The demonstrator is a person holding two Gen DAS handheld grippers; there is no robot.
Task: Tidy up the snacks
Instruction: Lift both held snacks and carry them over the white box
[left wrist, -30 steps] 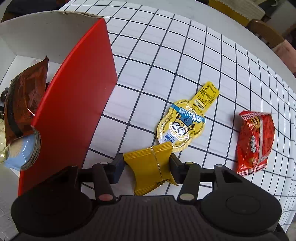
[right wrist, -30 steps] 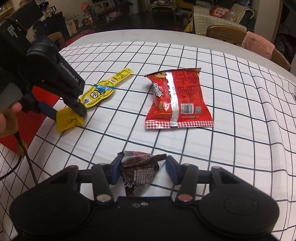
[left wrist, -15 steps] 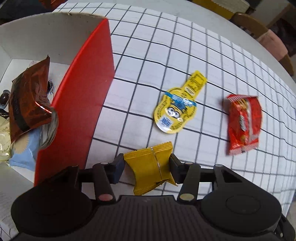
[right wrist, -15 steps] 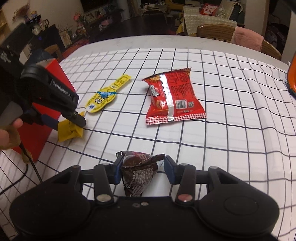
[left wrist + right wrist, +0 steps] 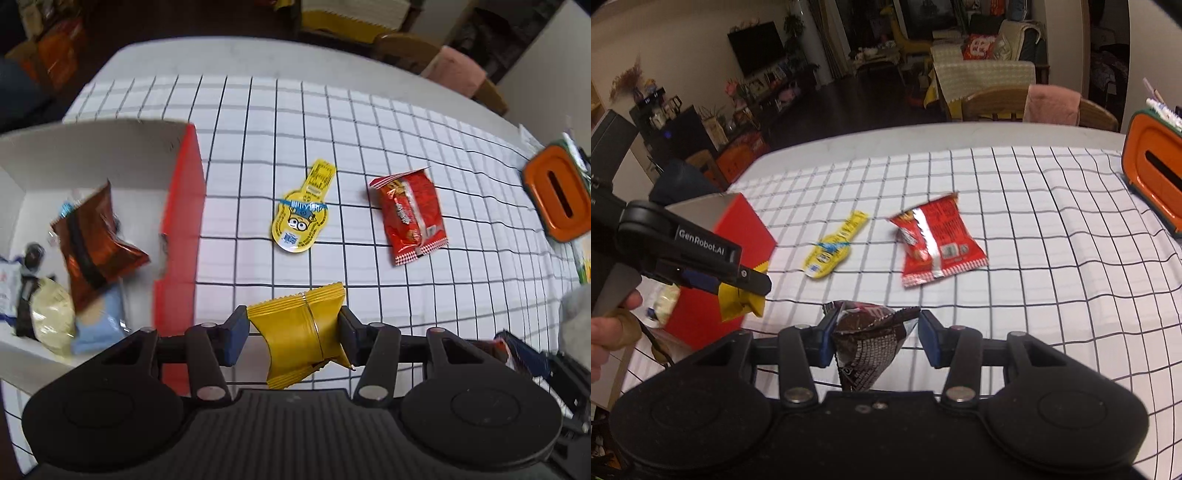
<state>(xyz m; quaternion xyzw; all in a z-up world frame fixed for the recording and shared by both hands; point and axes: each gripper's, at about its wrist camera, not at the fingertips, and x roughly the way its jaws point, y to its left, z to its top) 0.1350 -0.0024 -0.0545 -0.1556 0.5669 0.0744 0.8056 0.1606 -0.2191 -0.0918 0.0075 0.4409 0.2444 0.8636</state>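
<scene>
My left gripper is shut on a yellow snack packet, held in the air beside the red box. The box's white inside holds several snacks, among them a brown packet. My right gripper is shut on a dark brown chocolate packet, lifted above the table. The left gripper with the yellow packet also shows in the right wrist view, next to the red box. A yellow cartoon pouch and a red chip bag lie on the checked tablecloth.
An orange tissue box stands at the table's far right edge. Chairs stand behind the far edge of the table. The checked cloth covers the table.
Both grippers have risen with their packets. The left gripper has pulled back, so more of the box's inside and the far table show. The right view has tilted up toward the room.
</scene>
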